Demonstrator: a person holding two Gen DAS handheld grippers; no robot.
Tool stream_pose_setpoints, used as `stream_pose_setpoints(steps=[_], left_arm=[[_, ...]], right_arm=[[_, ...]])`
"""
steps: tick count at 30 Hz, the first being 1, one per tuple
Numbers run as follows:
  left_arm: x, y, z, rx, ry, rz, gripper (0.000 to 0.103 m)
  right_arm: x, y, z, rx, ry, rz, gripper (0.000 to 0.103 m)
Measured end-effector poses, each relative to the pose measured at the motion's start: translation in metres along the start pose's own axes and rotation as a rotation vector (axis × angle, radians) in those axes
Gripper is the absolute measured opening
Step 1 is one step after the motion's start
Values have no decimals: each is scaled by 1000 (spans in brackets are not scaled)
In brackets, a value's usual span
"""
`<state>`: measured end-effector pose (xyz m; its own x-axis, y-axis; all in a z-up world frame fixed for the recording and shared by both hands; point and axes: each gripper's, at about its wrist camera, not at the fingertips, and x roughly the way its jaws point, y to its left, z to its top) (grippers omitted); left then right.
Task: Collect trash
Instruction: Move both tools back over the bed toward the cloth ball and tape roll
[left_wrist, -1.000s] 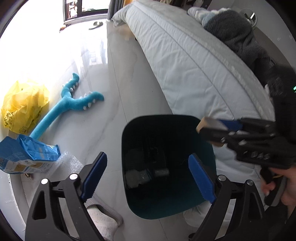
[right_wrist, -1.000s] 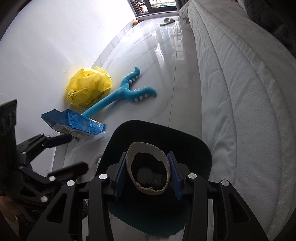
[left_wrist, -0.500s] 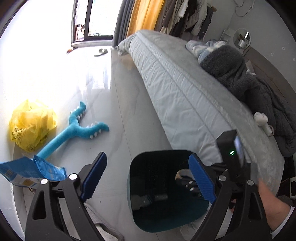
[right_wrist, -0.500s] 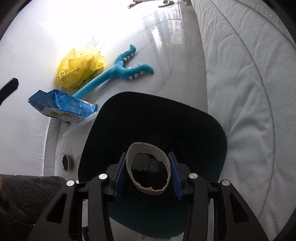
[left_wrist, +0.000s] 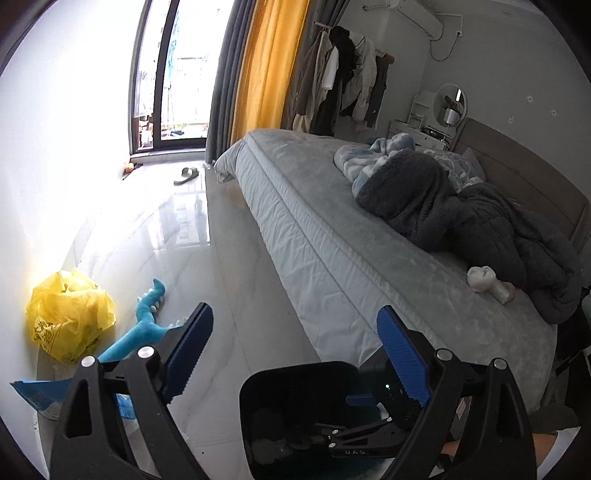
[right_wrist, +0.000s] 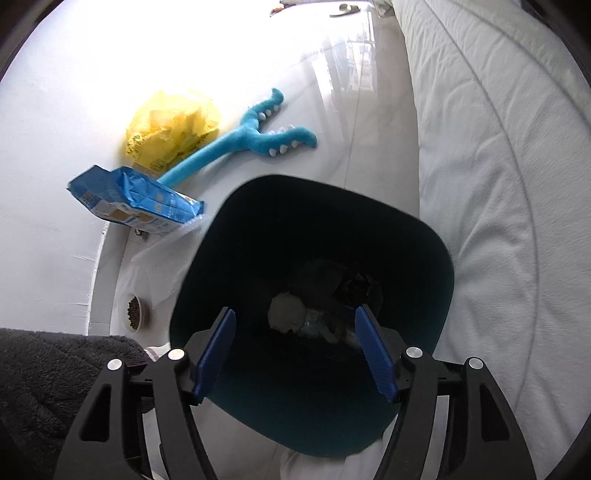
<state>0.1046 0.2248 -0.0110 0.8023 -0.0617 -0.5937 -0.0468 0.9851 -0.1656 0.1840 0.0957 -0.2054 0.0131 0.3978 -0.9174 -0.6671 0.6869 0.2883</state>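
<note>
The right gripper (right_wrist: 295, 350) points steeply down over the mouth of the dark teal bin (right_wrist: 436, 266), its blue pads spread apart with nothing between them; its jaws have just been opening, and no pad touches anything. Down in the bin, directly beyond the fingertips, lies a small heap of trash (right_wrist: 295, 317): a pale crumpled wad and some darker scraps, too dim to tell apart further. The bin stands on the glossy pale floor (right_wrist: 343, 122), its right side pressed close against the white quilted bed (right_wrist: 498, 184). To the bin's left, just beside its rim, lies a blue snack bag (right_wrist: 136, 199) on a strip of clear plastic film, and behind that a crumpled yellow plastic bag (right_wrist: 170, 125) rests near the wall, touching the long handle of a teal plush toy (right_wrist: 255, 136) with white teeth that stretches across the floor. A small bowl (right_wrist: 135, 310) of dark pellets sits on the floor by the wall, near the bin's lower left. A dark fleecy fabric (right_wrist: 48, 373) fills the lower left corner of the right wrist view. The left gripper (left_wrist: 295, 354) is held higher and looks across the room, its jaws wide and empty, above the near edge of the bin (left_wrist: 280, 398). In its view the right gripper's black frame reaches into the bin from the right. A slipper (left_wrist: 186, 174) lies far off by the glass door.
</note>
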Motion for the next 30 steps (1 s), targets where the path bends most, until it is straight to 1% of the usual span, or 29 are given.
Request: stream_pose_setpoints(steps=[2,5,8,13,18,24,30], left_arm=[[-4,-6,5,14,-18,1,92],[-6,-14,13,-1,-38,-22,93],[-5,-27,20,-6,-51,-47,93],[3,-53,28,29,-64,-61,93],[10,-73,38,38,-80,-91,93],[25,-98,43,79,-80,-112,93],[39,-127,46,85,-72,-171,94]], right_arm=[[-15,0,-1,-19,-39,18,69],[-40,-3,-2,-34,-111,30,72],[-65,-11,-6,-43,-181,17,72],[-101,-25,-11,-59,-267,-6,73],[-138,-45,-19,-71,-360,-67,75],[-176,-80,-30,-62,-441,-118,76],[-200,-117,-41,-21,-478,-165,76]])
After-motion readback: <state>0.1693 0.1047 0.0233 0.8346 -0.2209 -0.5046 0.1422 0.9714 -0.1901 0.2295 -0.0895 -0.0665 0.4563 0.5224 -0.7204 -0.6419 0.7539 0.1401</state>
